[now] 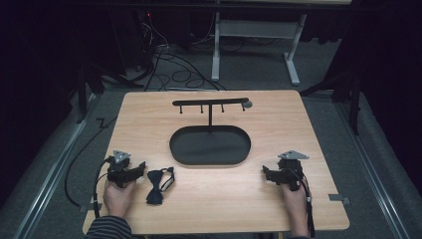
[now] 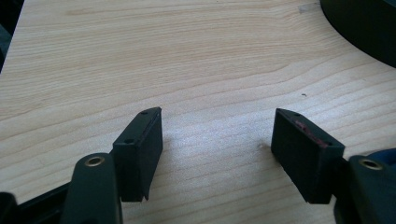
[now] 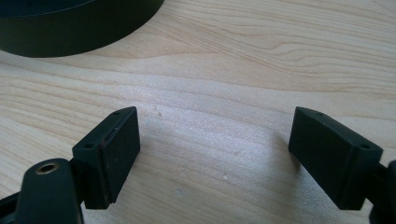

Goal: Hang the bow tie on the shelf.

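Observation:
A dark bow tie (image 1: pixel 159 184) lies flat on the wooden table (image 1: pixel 298 129), just right of my left gripper (image 1: pixel 141 168). That gripper rests low on the table's left side, open, with bare wood between its jaws (image 2: pixel 217 140). On the right side my right gripper (image 1: pixel 267 173) also rests on the table, open and holding nothing (image 3: pixel 215 149). Behind them sits a black oval tray (image 1: pixel 210 145) with a T-shaped hanger rack (image 1: pixel 211 103) rising from its far edge. The tray's rim (image 2: pixel 369 32) shows in the left gripper view and its rim (image 3: pixel 70 28) in the right gripper view.
Small hooks hang under the rack's crossbar. Cables lie on the grey floor (image 1: pixel 259 64) beyond the table, by a white table frame (image 1: pixel 254 30). A cable runs off the table's left side. Bare wood lies between the two grippers.

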